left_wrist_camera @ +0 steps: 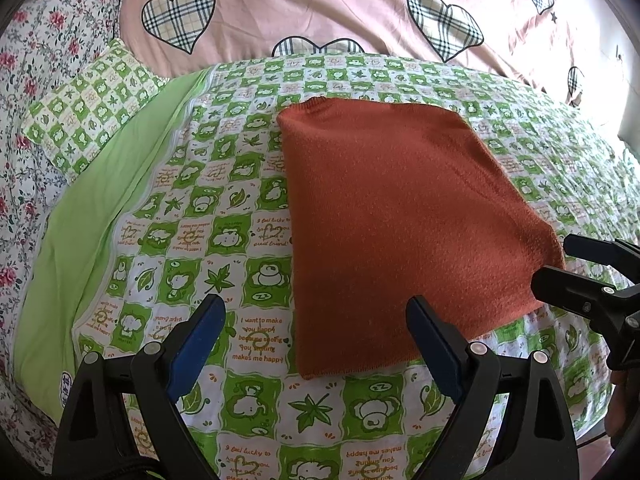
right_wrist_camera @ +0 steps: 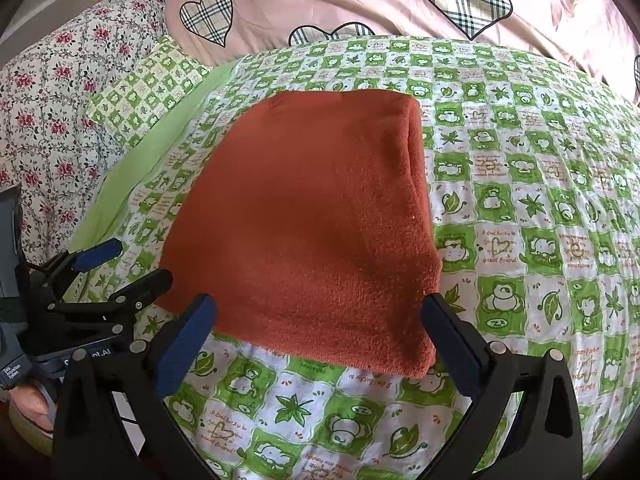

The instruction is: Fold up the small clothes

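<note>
Both tongs, left [left_wrist_camera: 316, 320] and right [right_wrist_camera: 318, 320], gape wide, empty, just before the folded rust garment [left_wrist_camera: 400, 216].

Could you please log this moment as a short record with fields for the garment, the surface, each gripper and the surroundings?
garment: rust-orange knit garment, folded into a flat rectangle
surface: green checked bedsheet, garment lying on it
left gripper: open, empty, near the garment's near edge
right gripper: open, empty, at the garment's near edge
surroundings: pink quilt with plaid hearts behind; matching green pillow; floral bedding
</note>
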`<action>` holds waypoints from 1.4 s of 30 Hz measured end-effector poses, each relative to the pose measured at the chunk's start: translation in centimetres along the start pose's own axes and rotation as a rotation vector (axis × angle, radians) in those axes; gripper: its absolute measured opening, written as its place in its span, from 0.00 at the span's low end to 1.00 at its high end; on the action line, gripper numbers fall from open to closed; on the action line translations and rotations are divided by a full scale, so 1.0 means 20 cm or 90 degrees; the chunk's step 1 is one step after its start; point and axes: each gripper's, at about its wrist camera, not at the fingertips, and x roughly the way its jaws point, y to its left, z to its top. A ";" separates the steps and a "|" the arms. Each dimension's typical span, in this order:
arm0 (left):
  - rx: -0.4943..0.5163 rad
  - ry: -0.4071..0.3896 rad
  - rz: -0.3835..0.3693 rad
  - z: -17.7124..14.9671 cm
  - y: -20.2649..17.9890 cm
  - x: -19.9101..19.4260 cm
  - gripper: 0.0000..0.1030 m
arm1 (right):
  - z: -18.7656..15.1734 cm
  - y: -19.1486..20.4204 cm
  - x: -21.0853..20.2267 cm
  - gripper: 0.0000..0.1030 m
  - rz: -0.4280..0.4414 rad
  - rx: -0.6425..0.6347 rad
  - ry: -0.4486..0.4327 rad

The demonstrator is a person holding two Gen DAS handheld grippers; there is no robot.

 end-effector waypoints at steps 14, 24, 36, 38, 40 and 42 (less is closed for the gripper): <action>-0.008 -0.001 -0.002 0.01 0.01 0.00 0.90 | 0.02 0.00 0.01 0.99 0.002 -0.001 0.000; -0.008 -0.001 -0.002 0.01 0.01 0.01 0.90 | 0.03 0.01 0.00 0.99 0.004 -0.002 -0.004; -0.011 -0.001 -0.002 0.02 0.01 0.00 0.90 | 0.03 0.00 0.00 0.99 0.004 -0.003 -0.003; -0.011 -0.001 -0.002 0.02 0.01 0.00 0.90 | 0.03 0.01 0.00 0.99 0.004 -0.001 -0.003; -0.010 -0.002 -0.002 0.02 0.00 0.01 0.90 | 0.03 0.00 0.01 0.99 0.004 0.000 -0.003; -0.011 -0.002 -0.003 0.02 0.00 0.01 0.90 | 0.03 0.00 0.01 0.99 0.006 -0.002 -0.003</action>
